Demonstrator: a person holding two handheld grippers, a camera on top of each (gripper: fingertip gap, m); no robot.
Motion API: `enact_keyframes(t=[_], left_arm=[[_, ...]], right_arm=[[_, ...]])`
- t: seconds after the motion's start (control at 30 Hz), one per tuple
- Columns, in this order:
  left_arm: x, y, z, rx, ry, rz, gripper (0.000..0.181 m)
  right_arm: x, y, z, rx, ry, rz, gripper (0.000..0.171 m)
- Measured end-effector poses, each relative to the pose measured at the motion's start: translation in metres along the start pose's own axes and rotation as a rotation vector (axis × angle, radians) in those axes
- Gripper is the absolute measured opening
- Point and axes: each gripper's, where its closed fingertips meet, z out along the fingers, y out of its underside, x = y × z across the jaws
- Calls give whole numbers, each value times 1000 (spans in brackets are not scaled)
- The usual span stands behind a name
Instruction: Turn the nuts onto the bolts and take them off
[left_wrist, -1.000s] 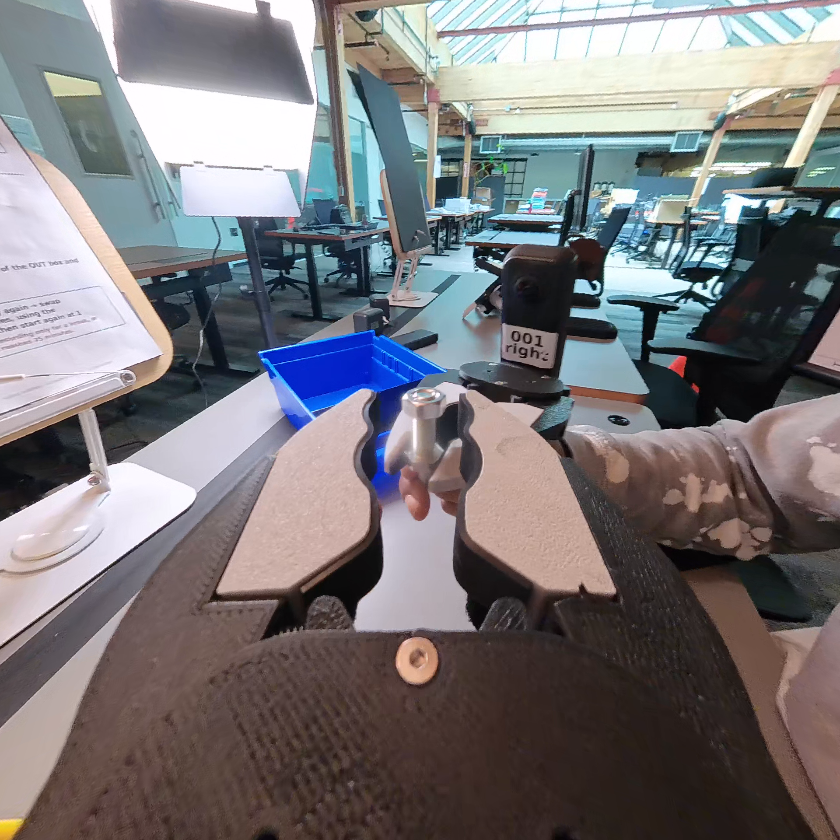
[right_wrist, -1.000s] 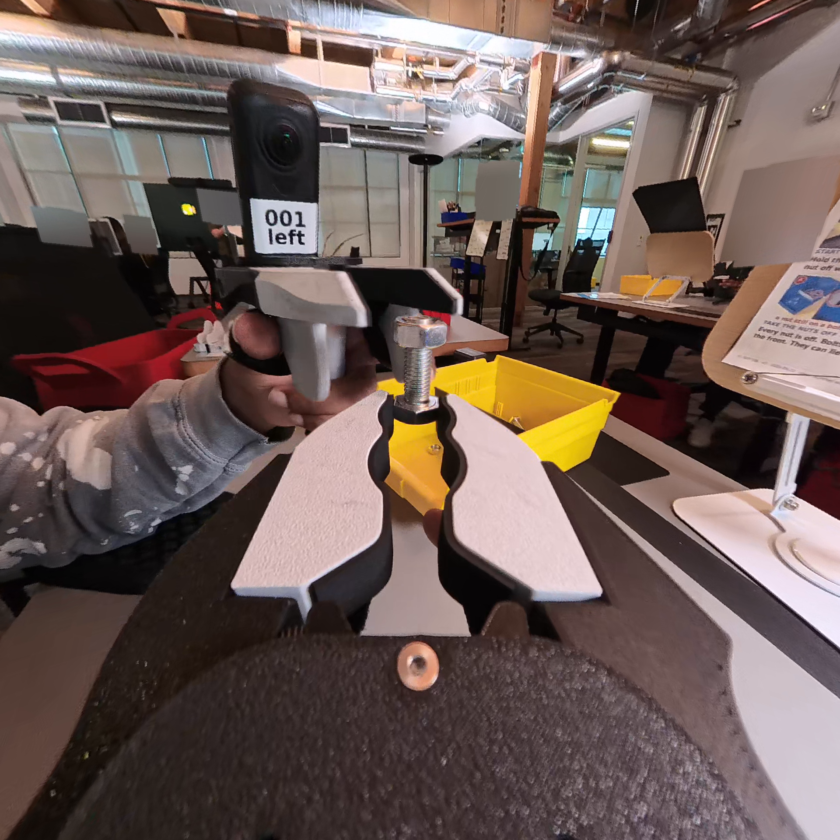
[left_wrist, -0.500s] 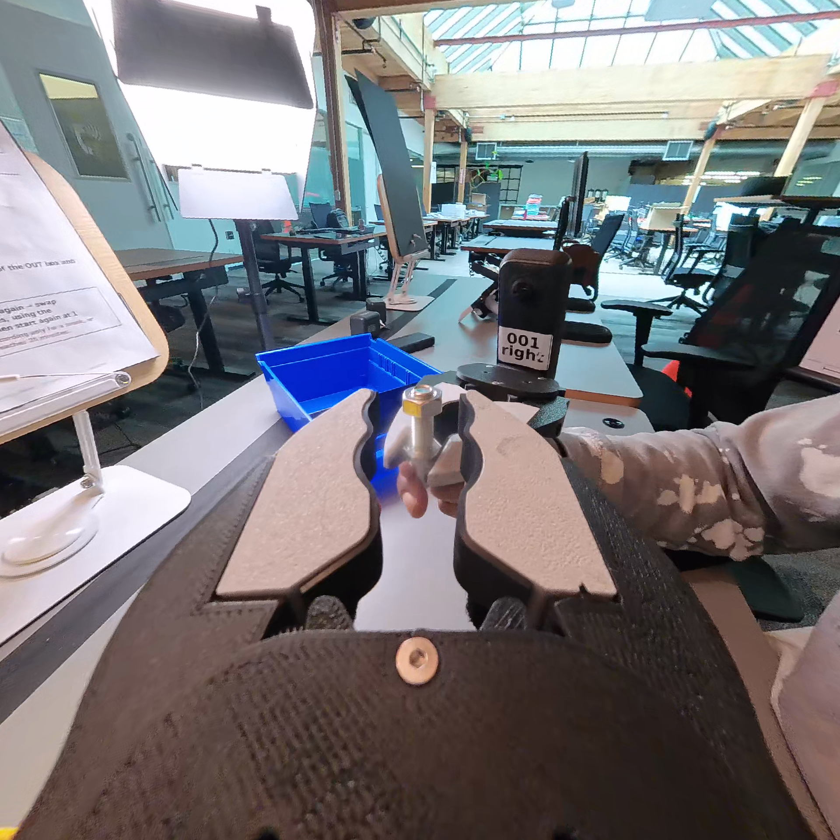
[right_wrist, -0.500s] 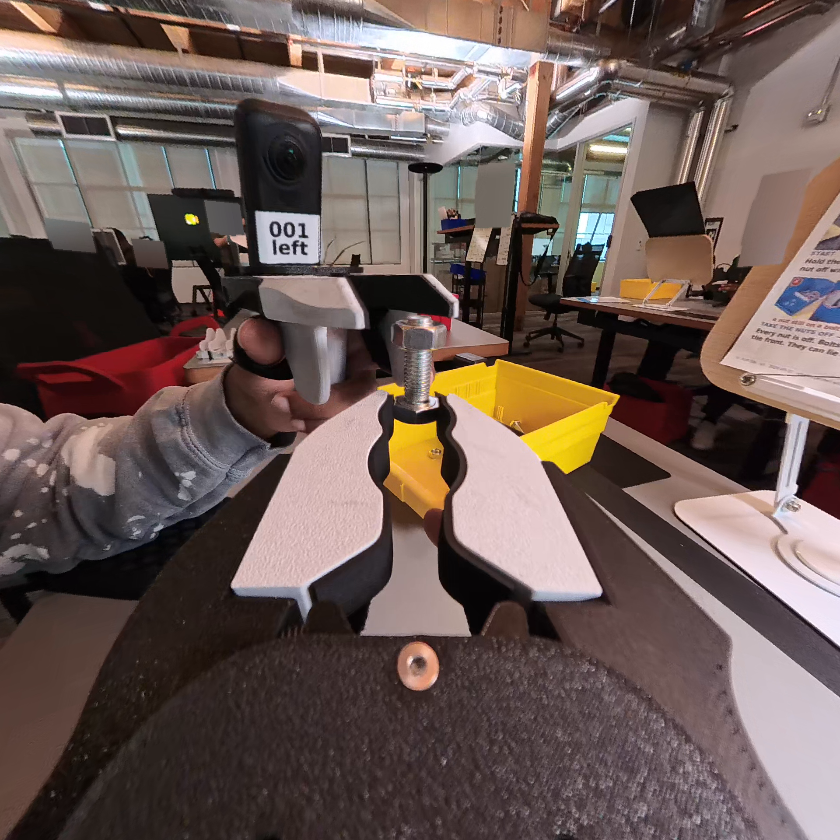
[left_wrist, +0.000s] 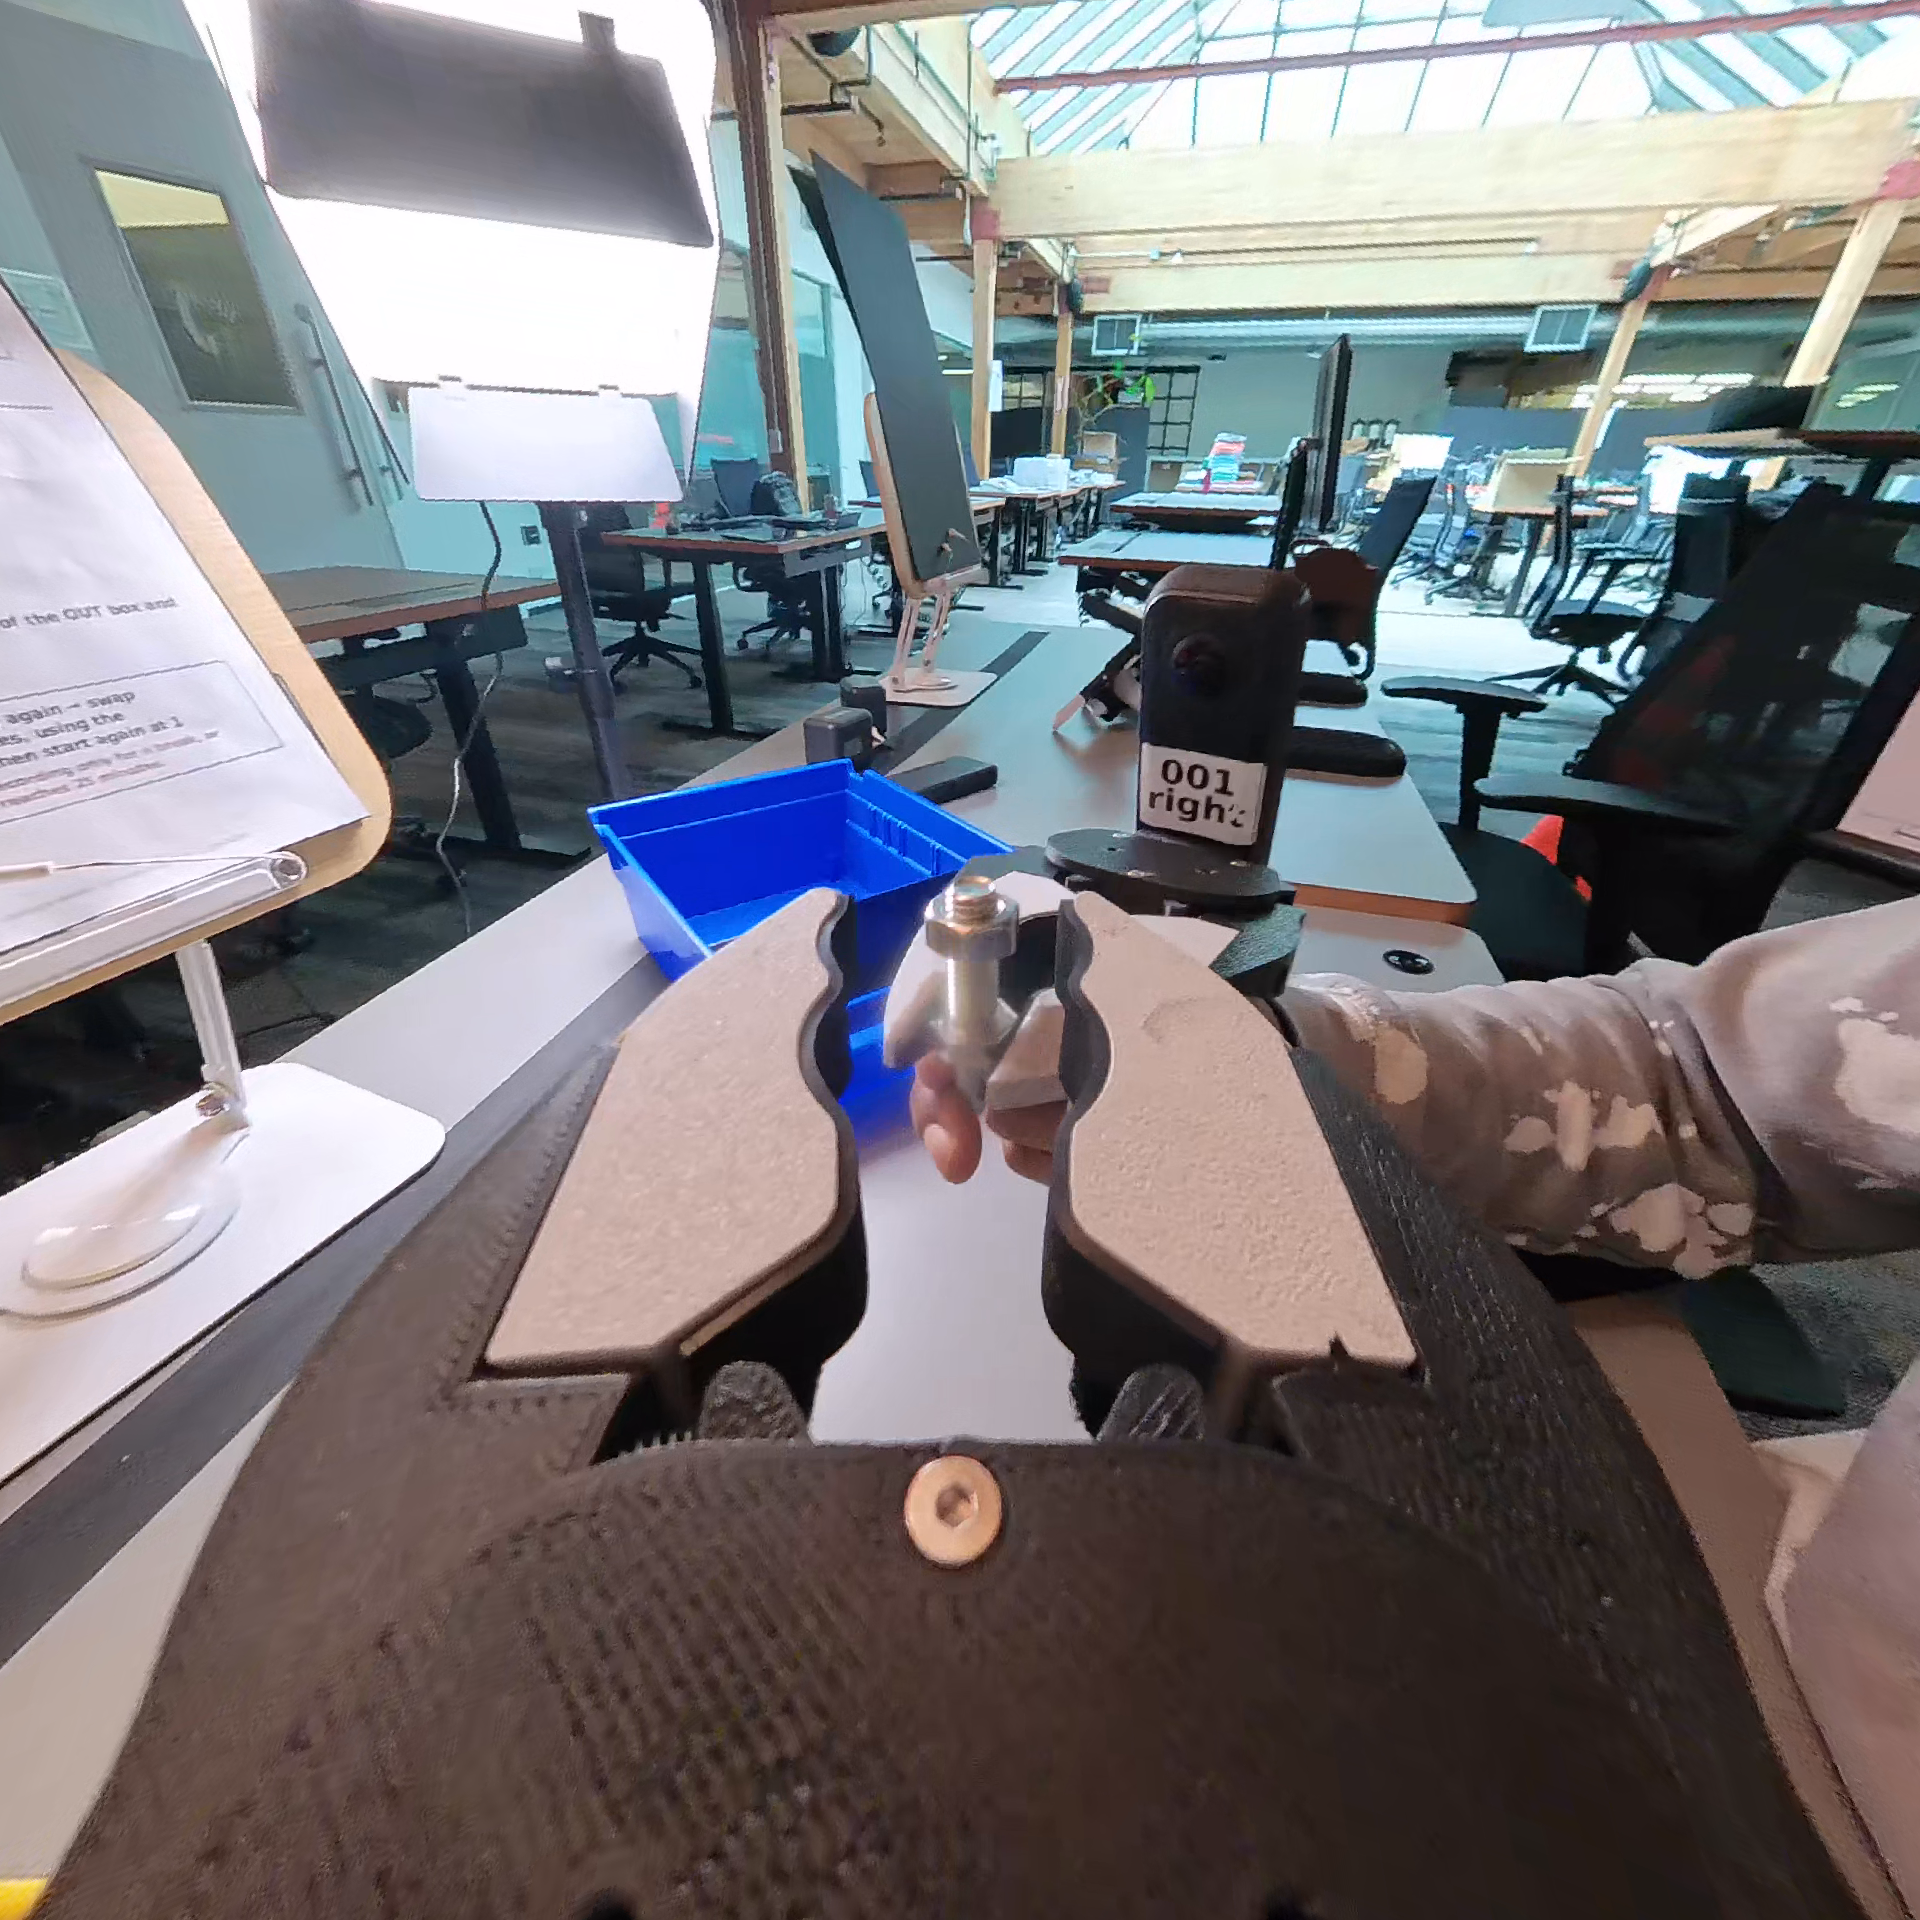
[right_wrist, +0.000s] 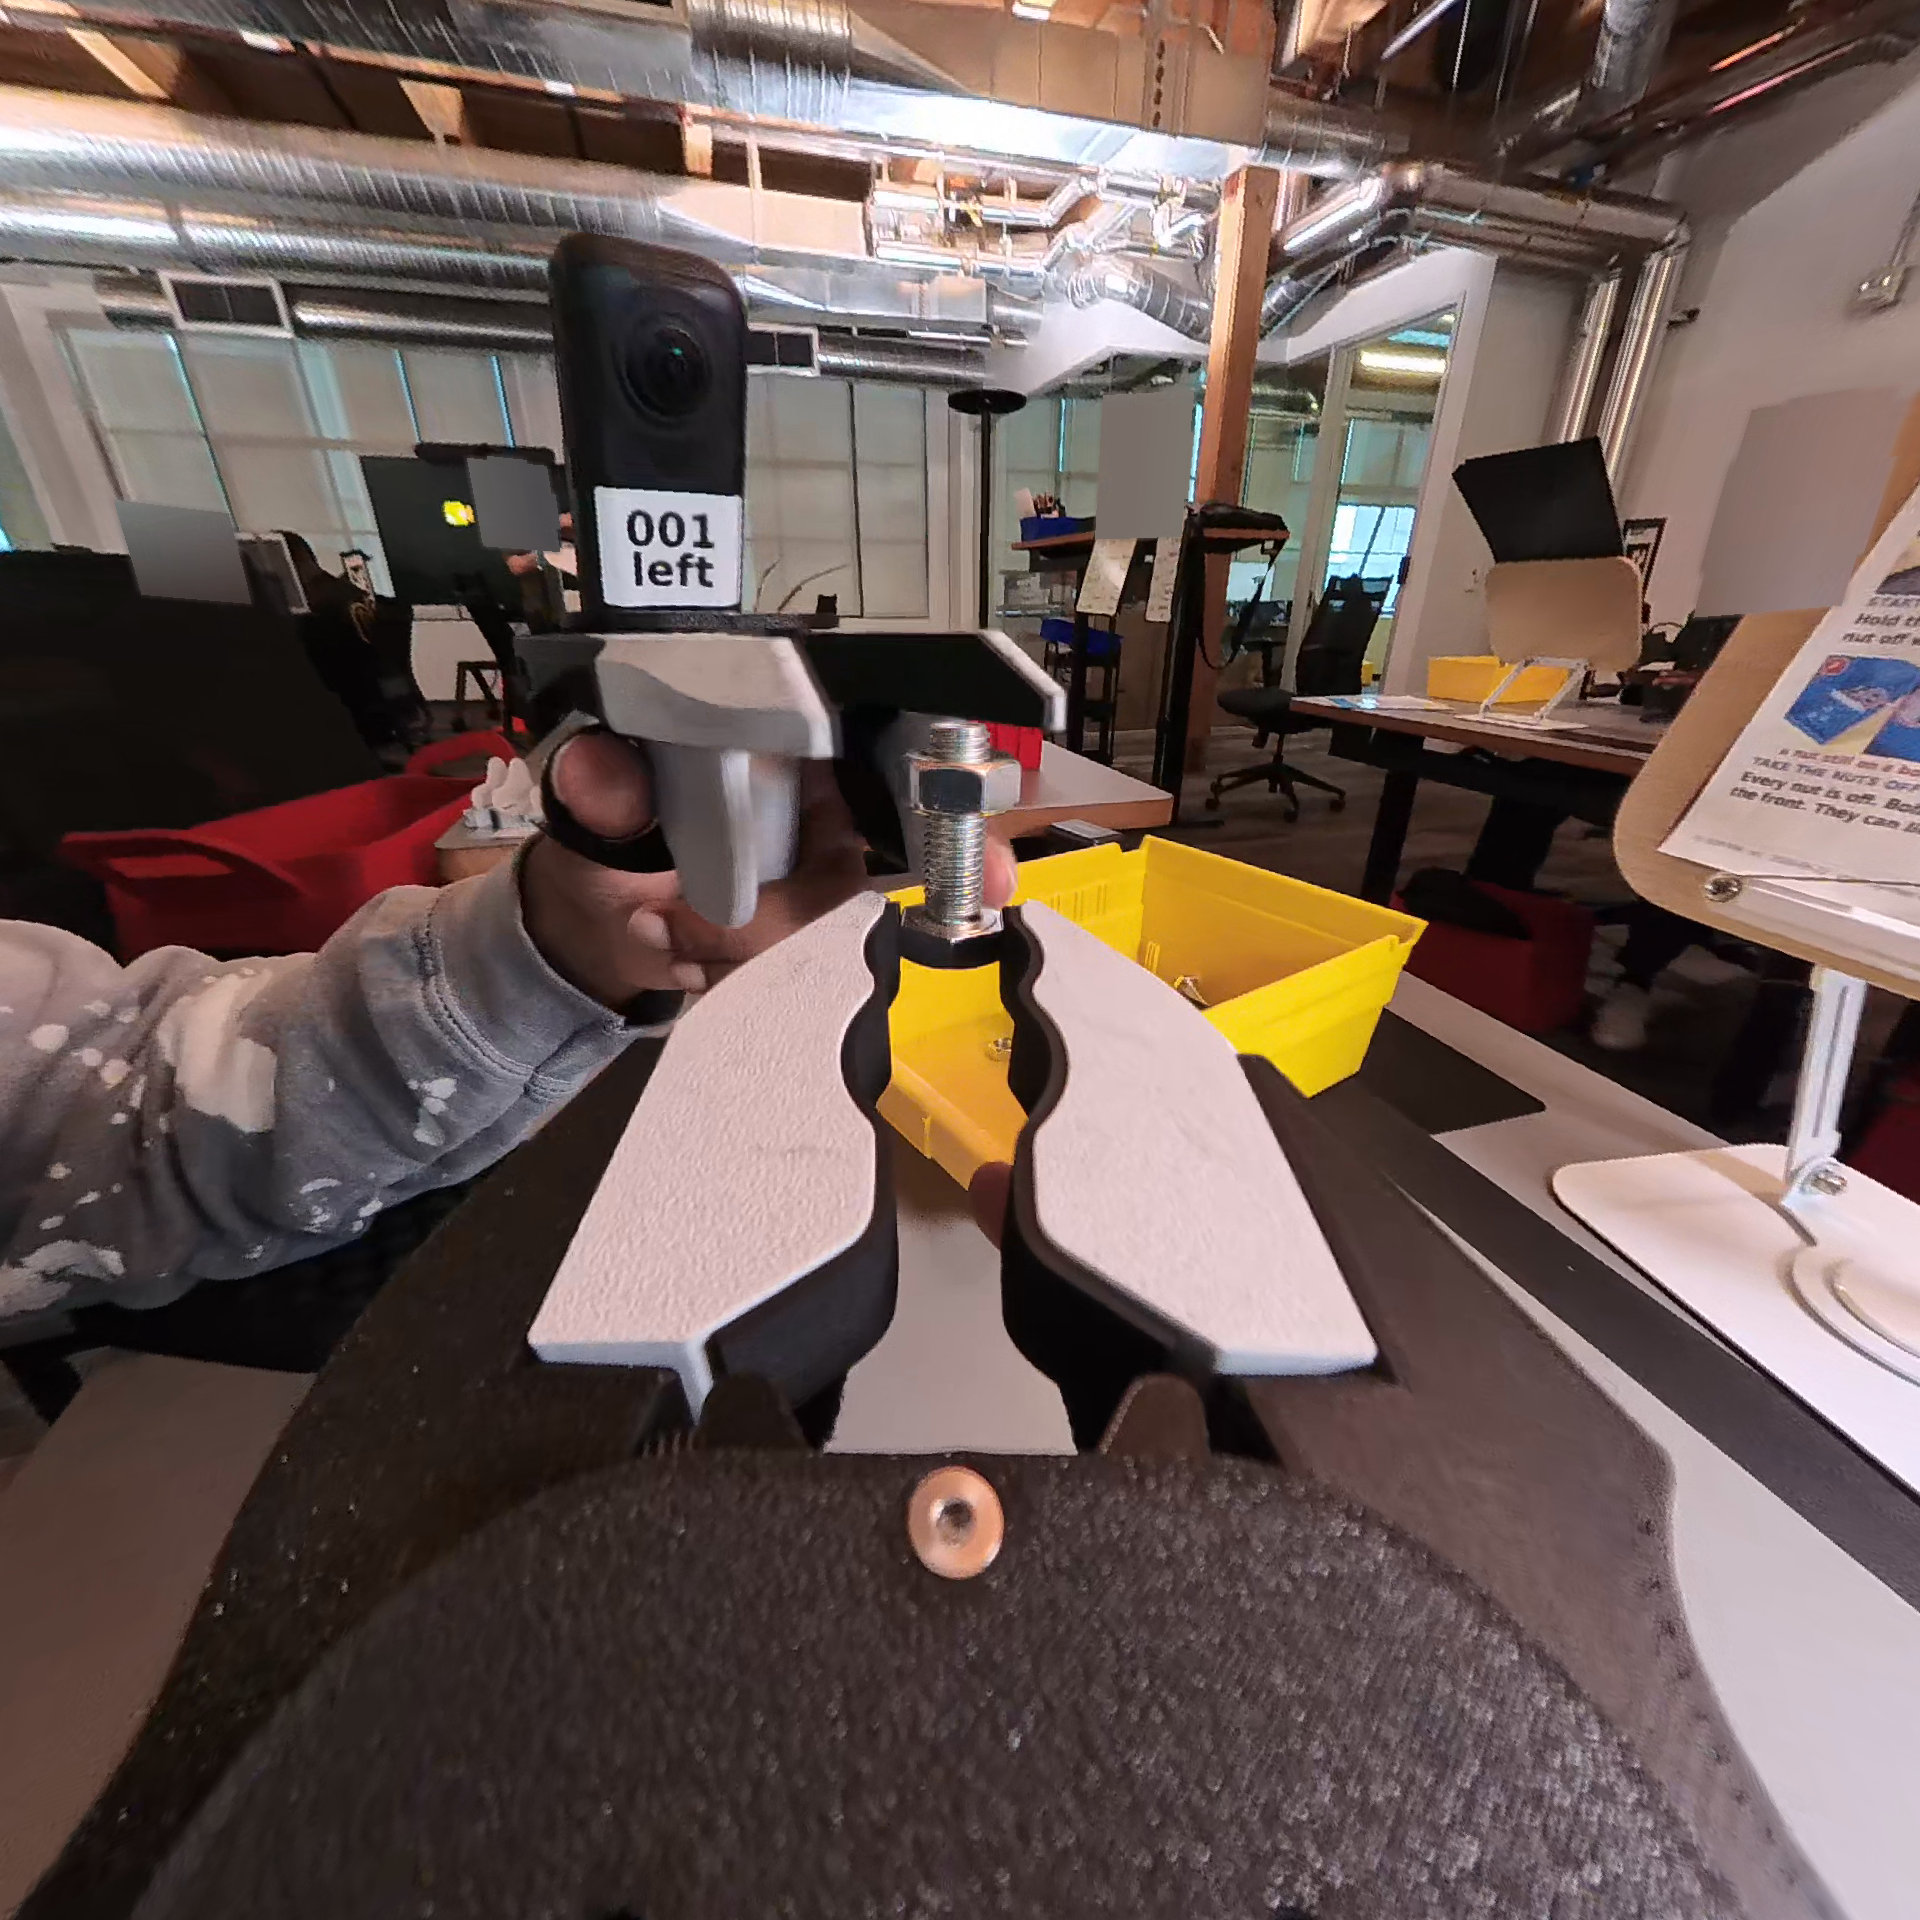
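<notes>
Left wrist view: the left gripper (left_wrist: 956, 935) stands wide, its fingers either side of the nut (left_wrist: 971, 928) without touching it; a blue bin (left_wrist: 727, 862) sits behind on the table (left_wrist: 499, 997).

Right wrist view: the right gripper (right_wrist: 951, 935) pinches the head of the upright bolt (right_wrist: 956, 852), nut near its top, a yellow bin (right_wrist: 1299, 956) just beyond.

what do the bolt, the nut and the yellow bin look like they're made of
Bolt: bright silvery metal, probably plated steel, with shiny cut threads.
Nut: the same glossy silver metal, its flat hexagonal faces catching light.
Yellow bin: looks like moulded plastic, uniform saturated colour, thin ribbed walls, a slight sheen.
</notes>
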Motion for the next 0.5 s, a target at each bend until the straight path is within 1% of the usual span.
enact_keyframes(t=[0.07, 0.17, 0.2, 0.23, 0.27, 0.37, 0.47, 0.5], left_arm=[[-3, 3, 1, -8, -25, 14, 35], [-2, 0, -1, 1, 0, -13, 34], [-6, -2, -4, 9, -25, -6, 24], [-16, -4, -8, 25, -87, 24, 13], [-22, -7, -13, 45, -117, 41, 10], [-27, -15, -22, 82, -101, -6, 16], [-28, -21, -27, 113, -128, 69, 11], [-27, -23, -28, 123, -131, 106, 5]], right_arm=[[-4, -2, 1, 8, -15, -5, 19], [-6, -5, -1, 23, -27, -13, 19], [-6, -8, -2, 44, -37, -2, 19], [-8, -12, -5, 70, -62, 4, 18], [-8, -14, -6, 78, -66, 7, 18], [-4, -14, -6, 60, -37, -6, 19], [0, -10, -5, 51, -26, 12, 19], [0, -8, -5, 47, -23, 16, 19]])
